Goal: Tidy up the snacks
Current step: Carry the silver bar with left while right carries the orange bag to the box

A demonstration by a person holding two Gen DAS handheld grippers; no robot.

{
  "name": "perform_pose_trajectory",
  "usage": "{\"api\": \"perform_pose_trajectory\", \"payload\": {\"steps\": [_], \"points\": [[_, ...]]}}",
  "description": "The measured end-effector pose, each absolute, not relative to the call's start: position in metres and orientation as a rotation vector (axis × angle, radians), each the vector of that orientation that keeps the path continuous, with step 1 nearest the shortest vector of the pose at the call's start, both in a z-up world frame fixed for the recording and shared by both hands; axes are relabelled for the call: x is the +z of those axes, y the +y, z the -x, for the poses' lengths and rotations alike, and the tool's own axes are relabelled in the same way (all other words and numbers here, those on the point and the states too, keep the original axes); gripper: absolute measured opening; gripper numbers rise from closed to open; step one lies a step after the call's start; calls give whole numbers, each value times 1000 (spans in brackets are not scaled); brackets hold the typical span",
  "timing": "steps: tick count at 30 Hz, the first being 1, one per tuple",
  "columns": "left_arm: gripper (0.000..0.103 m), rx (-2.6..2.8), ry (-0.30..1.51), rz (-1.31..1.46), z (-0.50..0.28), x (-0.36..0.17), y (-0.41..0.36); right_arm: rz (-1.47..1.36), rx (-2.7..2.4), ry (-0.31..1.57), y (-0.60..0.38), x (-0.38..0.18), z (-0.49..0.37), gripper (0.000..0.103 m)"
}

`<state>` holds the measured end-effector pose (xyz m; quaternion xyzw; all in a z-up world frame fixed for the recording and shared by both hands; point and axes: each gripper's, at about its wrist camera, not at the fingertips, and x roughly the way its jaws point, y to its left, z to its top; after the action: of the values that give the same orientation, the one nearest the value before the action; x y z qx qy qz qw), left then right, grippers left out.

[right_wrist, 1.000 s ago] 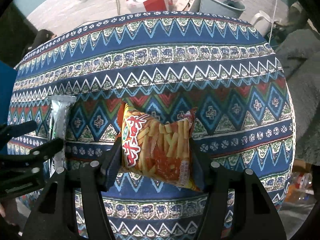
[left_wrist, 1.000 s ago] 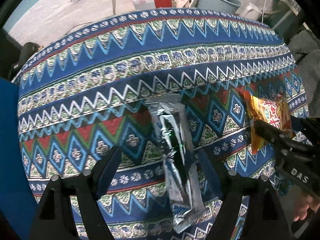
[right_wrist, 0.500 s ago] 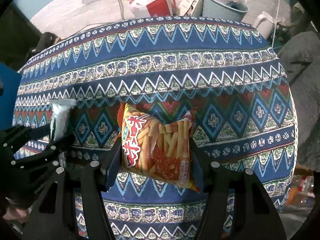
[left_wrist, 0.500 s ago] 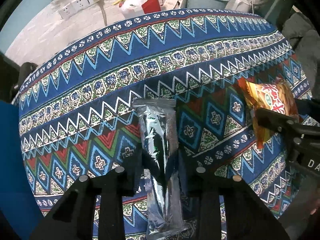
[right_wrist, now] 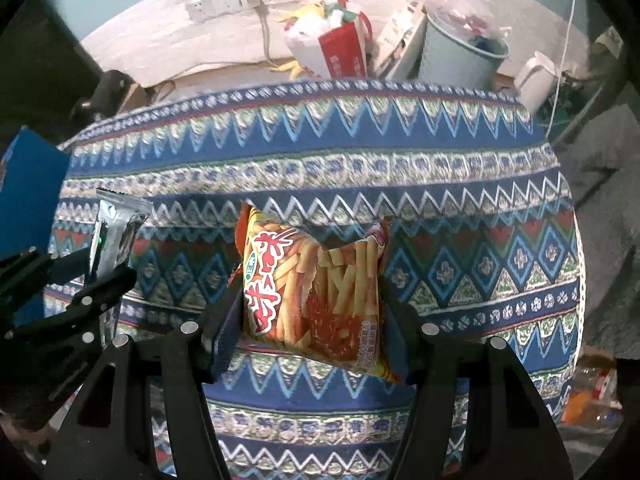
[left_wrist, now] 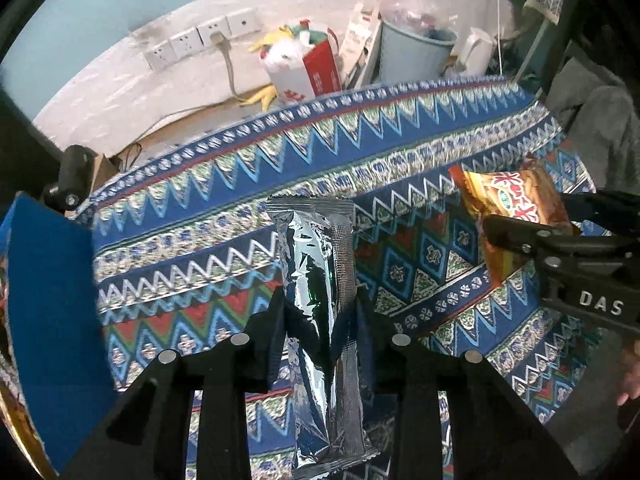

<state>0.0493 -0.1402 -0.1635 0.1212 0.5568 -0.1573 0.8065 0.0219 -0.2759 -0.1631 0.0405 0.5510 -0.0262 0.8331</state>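
Two views, left wrist first: left gripper [left_wrist: 320,304] clenched on the silver foil packet [left_wrist: 320,280], packet upright between its fingers over the patterned cloth [left_wrist: 200,208].
Right wrist: right gripper [right_wrist: 308,300] grasping the fries bag [right_wrist: 312,292] between both pads.

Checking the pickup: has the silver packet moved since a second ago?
Yes. The silver packet, clamped in the left gripper, has come up off the patterned cloth: the floor beyond the cloth's far edge now shows more.
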Motion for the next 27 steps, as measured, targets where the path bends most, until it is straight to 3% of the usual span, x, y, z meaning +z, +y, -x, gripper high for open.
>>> {"api": "perform_pose_trajectory", "payload": {"steps": [27], "points": [[32,-254,1033,-64,-9,-68,-18,5,145,1013,-169,-91,-16,61]]}}
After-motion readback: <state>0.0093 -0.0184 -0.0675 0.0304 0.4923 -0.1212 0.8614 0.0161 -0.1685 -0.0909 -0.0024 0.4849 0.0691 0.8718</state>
